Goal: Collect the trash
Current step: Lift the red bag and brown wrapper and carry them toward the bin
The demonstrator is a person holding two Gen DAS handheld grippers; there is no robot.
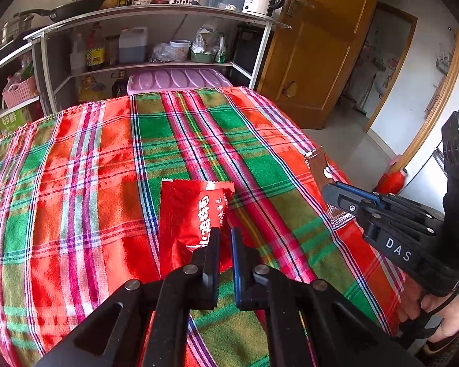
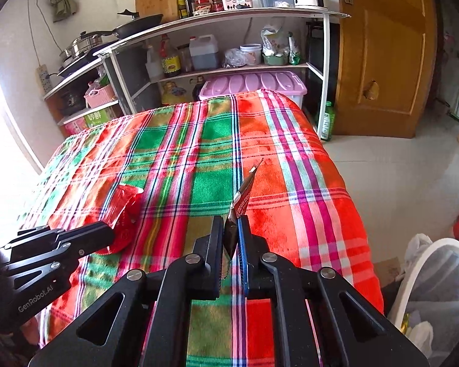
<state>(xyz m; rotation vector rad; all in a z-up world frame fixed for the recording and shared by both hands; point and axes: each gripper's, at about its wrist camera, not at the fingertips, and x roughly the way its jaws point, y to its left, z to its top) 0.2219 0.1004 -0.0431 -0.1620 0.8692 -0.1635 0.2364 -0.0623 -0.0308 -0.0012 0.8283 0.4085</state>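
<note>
My left gripper (image 1: 225,235) is shut on a red snack wrapper (image 1: 192,214) with white Chinese print, held over the plaid tablecloth (image 1: 107,168). It also shows at the left of the right wrist view (image 2: 124,211), pinched by the left gripper (image 2: 110,234). My right gripper (image 2: 231,223) is shut on a dark brown wrapper (image 2: 241,198), held edge-on and upright. In the left wrist view the right gripper (image 1: 329,189) holds that brown wrapper (image 1: 319,165) above the table's right edge.
A white mesh trash bin (image 2: 437,287) with a liner stands on the floor to the right of the table. A shelf unit (image 1: 156,46) with bottles, a pan and a kettle stands behind the table. A wooden door (image 1: 318,46) is at the back right.
</note>
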